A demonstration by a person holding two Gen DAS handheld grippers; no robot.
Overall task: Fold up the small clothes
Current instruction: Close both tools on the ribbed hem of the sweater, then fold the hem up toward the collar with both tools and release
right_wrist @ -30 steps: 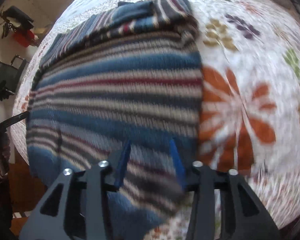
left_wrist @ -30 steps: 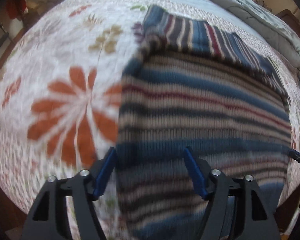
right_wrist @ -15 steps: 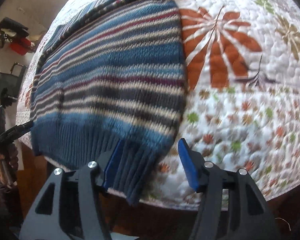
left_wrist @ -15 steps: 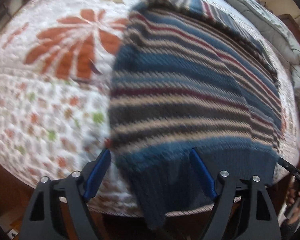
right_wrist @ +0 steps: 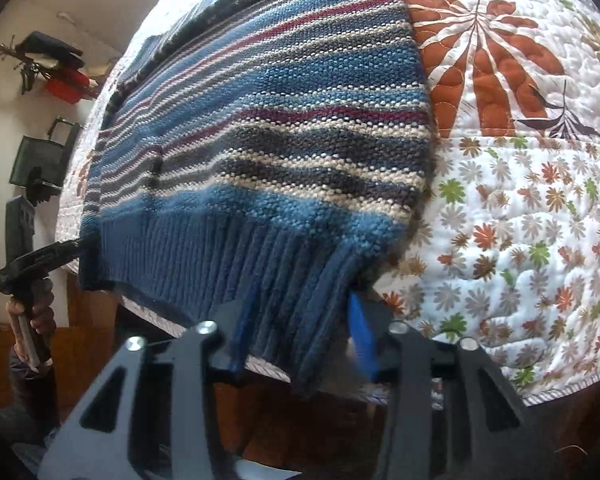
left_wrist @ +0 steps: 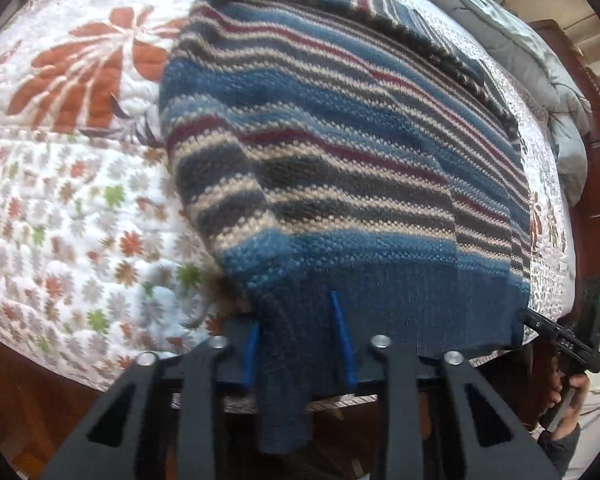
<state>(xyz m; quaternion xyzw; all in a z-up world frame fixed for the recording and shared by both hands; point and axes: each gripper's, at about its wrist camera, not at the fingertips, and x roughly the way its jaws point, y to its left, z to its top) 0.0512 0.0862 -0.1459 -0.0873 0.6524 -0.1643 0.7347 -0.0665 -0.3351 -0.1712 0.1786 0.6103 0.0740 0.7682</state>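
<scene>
Left wrist: sweater (left_wrist: 340, 152) hem between claw (left_wrist: 300, 340) fingers.

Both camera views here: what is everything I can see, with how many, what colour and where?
striped sweater: one, blue, tan, grey and maroon, flat on the bed, hem over the near edge.
quilt: one, white with orange and green flowers, covering the bed.
grey duvet: one, bunched at the far side.
left gripper: one, black with blue fingers, closed on the hem's left corner.
right gripper: one, same colours, closed on the right corner.
</scene>
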